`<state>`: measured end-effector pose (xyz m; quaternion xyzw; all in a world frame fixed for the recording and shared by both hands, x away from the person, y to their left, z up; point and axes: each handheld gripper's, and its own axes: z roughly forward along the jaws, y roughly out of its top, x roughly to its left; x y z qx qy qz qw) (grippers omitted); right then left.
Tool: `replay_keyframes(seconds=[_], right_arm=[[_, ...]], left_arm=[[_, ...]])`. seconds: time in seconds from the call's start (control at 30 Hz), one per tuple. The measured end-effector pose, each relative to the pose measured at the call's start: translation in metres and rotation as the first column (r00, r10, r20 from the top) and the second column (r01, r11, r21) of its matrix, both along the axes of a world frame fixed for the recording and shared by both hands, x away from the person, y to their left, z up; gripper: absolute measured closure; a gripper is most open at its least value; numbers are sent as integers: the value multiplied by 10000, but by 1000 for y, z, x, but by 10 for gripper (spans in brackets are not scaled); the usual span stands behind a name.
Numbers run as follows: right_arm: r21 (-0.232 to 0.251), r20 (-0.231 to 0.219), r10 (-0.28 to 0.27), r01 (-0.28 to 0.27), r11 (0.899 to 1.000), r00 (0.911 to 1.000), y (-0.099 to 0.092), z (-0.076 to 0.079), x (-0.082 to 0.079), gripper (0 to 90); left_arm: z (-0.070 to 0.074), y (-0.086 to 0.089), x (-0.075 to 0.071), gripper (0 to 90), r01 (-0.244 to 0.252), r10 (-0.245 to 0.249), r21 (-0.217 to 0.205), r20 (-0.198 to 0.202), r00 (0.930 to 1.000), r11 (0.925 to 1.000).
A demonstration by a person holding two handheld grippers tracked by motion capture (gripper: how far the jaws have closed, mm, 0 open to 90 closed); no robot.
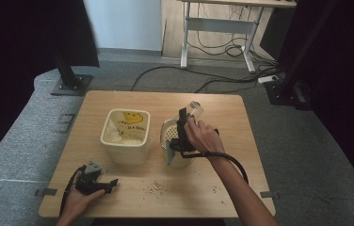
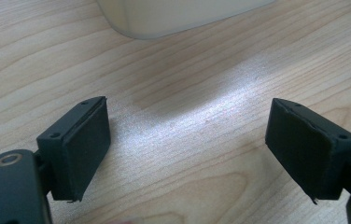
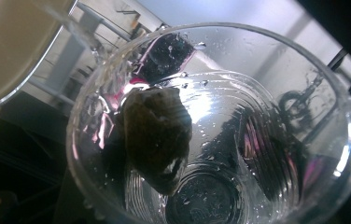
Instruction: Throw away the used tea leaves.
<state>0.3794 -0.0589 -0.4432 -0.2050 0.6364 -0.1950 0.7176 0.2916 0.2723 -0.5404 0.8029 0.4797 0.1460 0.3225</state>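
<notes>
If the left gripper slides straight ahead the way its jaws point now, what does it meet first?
Probably the cream plastic bin: the open left gripper faces bare wooden table with the bin's base beyond, though the distance is unclear.

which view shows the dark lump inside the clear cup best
The right gripper view: it looks straight into the clear cup, where the dark lump clings to the wet wall. In the high view the cup is small, tilted in the right gripper above a strainer, the lump too small to tell.
</notes>
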Motion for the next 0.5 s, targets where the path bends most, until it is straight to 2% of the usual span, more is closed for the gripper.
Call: replay_keyframes(seconds=[0.07, 0.13, 0.23, 0.5], right_arm=[[450, -48, -103, 105, 9989, 9999, -1, 3, 1, 417], [345, 90, -61, 58, 9994, 9999, -1, 3, -1, 417], [659, 136, -38, 29, 9978, 9999, -2, 5, -2, 416], [760, 275, 23, -44, 9971, 9996, -5, 4, -3, 415]], left_arm=[[0, 0, 0, 140, -6, 6, -9, -4, 10000, 10000], [0, 1, 0, 140, -15, 15, -18, -7, 10000, 10000], [0, 0, 0, 139, -24, 24, -3, 0, 10000, 10000], [0, 0, 0, 139, -27, 27, 21, 14, 10000, 10000]])
